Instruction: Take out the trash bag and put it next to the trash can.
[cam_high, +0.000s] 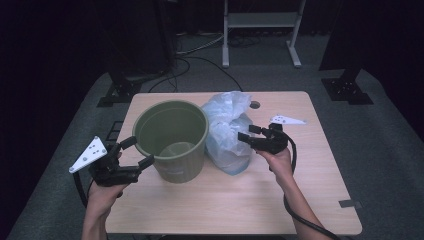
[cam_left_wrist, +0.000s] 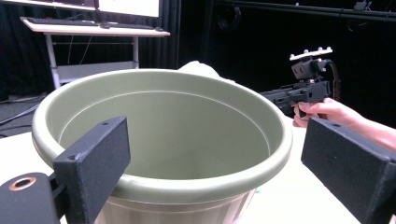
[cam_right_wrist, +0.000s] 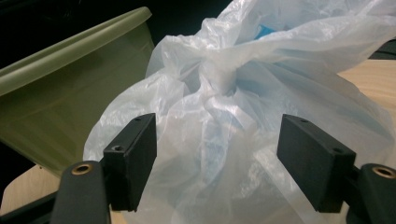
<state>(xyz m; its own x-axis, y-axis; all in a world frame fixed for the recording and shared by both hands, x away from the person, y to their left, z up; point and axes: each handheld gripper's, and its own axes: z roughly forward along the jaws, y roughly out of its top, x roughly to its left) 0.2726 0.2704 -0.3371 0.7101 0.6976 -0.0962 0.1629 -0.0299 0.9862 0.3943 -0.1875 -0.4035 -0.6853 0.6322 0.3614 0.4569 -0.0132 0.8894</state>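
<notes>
Forearms entered from the bottom of the high view, each hand holding tongs. Left tongs (cam_high: 136, 151) sat at the lower left of the tabletop (cam_high: 240, 200), jaws spread wide, nothing between them, pointed at the green pot (cam_high: 172, 140) from its left side. One jaw was near the pot's rim, the other near its lower wall; contact could not be told. In the left gripper view the pot (cam_left_wrist: 163, 140) filled the gap between the two black jaws, its rim between them and just beyond, inside bare as far as visible. Pot stood upright, left of tabletop centre.

Right tongs (cam_high: 248, 132) were held by the right hand (cam_high: 278, 159) at the right of centre, jaws wide apart, aimed at the plastic bag (cam_high: 229, 131). Bag was translucent, white-blue, bunched at a knot, standing just right of the pot and touching or nearly touching it. In the right gripper view the bag (cam_right_wrist: 243, 116) sat between and just beyond the jaws, knot above the gap; jaws not closed on it. Pot wall (cam_right_wrist: 60, 93) showed at the left behind the bag.

Left gripper view also showed the right tongs (cam_left_wrist: 299, 93) farther off, hand gripping it, beyond the pot's rim.

A small dark round spot (cam_high: 255, 105) lay on the tabletop's far edge, behind the bag. A white frame (cam_high: 262, 30) stood on the floor beyond the tabletop.
</notes>
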